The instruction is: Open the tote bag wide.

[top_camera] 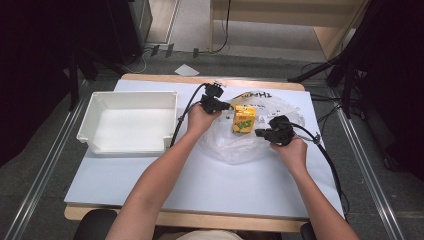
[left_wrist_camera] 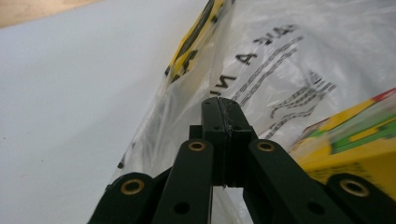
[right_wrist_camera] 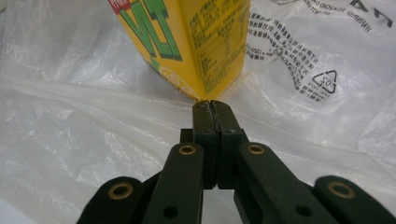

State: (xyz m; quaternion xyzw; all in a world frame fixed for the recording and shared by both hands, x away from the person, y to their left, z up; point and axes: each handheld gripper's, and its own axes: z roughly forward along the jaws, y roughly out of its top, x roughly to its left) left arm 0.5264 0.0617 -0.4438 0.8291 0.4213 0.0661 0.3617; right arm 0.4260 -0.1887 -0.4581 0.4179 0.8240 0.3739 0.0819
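The carton [top_camera: 244, 119] stands upright on the middle of the clear bag [top_camera: 235, 145], which lies flat on the white table [top_camera: 200, 185], to the right of the empty white tray [top_camera: 127, 122]. It seems the carton is inside the bag or on its open mouth; I cannot tell which.

The left gripper [top_camera: 226, 105] is just left of the carton. In its own view the jaws are pressed together, with the film of the bag [left_wrist_camera: 261, 60] all around the tips, so I judge it pinches the edge of the bag.

The right gripper [top_camera: 258, 132] is at the lower right of the carton. Its jaws are also pressed together, just below the bottom corner of the carton [right_wrist_camera: 196, 42], on the film [right_wrist_camera: 93, 140]. If film is caught between them, I cannot tell.

Two grips on opposite sides probably serve to spread the bag mouth.
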